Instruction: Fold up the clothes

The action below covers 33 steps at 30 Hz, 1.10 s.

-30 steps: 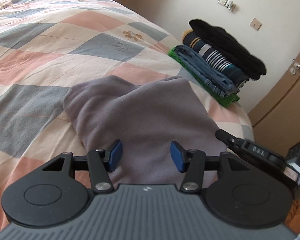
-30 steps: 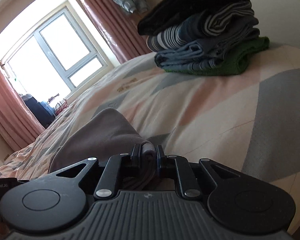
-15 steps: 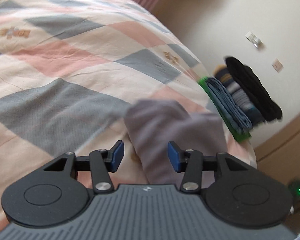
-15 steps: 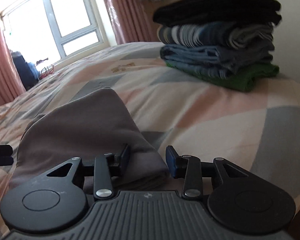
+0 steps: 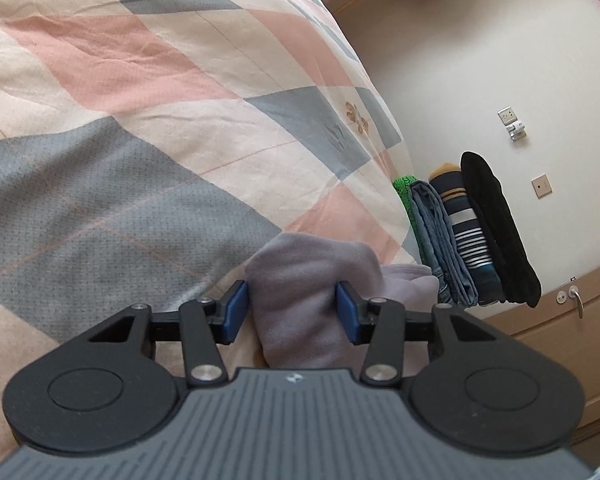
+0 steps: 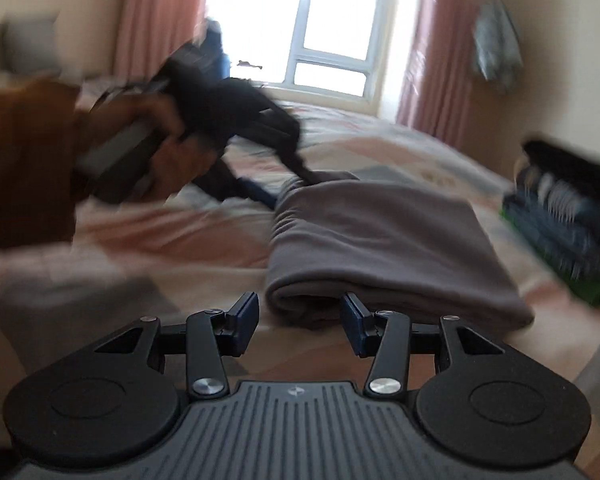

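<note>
checked quilt (image 5: 148,128), window (image 6: 332,36), pink curtains (image 6: 156,12)

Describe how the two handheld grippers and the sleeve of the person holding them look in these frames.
Both the left gripper and the right gripper have a grey ribbed body with a small logo, round black discs at each side, black linkage arms with silver pivots, and blue finger pads. In the right wrist view, a rust-brown sleeve shows, blurred.

Your folded garment (image 5: 312,296) lies on the bed (image 5: 140,128) near its edge, between the fingers (image 5: 234,312) of your left gripper (image 5: 290,312). Beyond it, by the wall, the stack of folded clothes (image 5: 472,236) sits on the bed. Your right gripper (image 6: 298,326) faces the garment's near end, the window (image 6: 332,28) far behind.
</note>
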Available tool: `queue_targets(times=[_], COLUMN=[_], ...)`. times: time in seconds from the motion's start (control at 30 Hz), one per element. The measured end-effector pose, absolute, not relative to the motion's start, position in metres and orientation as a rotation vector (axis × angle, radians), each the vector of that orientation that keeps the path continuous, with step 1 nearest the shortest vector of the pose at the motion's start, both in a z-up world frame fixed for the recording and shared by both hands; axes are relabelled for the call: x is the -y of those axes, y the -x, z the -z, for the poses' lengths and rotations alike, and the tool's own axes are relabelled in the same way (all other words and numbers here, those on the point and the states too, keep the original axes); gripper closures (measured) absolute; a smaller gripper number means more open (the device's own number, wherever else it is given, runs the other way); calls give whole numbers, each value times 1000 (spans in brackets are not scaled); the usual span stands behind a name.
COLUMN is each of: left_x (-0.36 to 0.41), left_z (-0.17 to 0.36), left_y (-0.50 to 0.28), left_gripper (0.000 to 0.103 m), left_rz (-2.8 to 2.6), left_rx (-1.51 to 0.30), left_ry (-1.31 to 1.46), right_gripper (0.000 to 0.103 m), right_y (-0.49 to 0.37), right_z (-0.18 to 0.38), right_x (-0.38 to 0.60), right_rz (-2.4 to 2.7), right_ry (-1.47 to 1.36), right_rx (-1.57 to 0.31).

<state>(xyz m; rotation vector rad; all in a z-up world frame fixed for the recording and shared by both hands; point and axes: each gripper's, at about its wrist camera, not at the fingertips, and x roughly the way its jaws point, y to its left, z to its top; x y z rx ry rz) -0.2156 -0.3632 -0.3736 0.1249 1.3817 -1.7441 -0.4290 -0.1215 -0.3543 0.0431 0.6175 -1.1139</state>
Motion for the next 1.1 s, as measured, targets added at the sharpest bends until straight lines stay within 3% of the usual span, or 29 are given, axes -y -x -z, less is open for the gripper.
queue_targets(times=[0.03,0.1,0.23,0.3,0.33,0.37,0.4,0.43,0.67,0.7,0.87,0.93,1.0,1.1], left_x=[364,364,366,370,372,374,376,377,380,381,368,353,335,297], left_z=[374,375,382,386,387,388,389,389,412,418,398,379,362,338], left_y=[215,215,216,217,217,217,215,214,203,201,194,192,191,204], left_gripper=[62,62,62,66,75,87,88,90,88,87,82,82,82,82], left_rz=[1743,1740,1728,1725,1724,1729,1729,1729,1701,1687,1694,1707,1714,1739], left_rx=[-1384,-1391,-1411,-1421,-1425,-1427,-1435,-1444,-1508,-1531,-1486,-1396,-1320,-1220], left_ry=[-126,-125,-111,-107,-107,-106,-92,-78,39,64,44,21,-2,-85], right_gripper=[48,31,29,36,38,50,71,79,96,103,103,93,64,57], right_y=[417,401,383,375,373,371,369,368,384,385,403,418,432,462], right_z=[360,371,398,411,414,417,417,413,391,398,388,375,365,350], right_x=[117,110,108,114,118,123,129,135,149,149,151,150,149,139], right_rz=[1130,1152,1163,1161,1158,1150,1156,1166,1159,1159,1183,1196,1239,1288], right_ry=[66,274,534,621,646,659,658,644,377,360,198,68,-32,-229], right_rx=[-667,-733,-848,-889,-909,-928,-948,-970,-971,-1002,-943,-878,-803,-668])
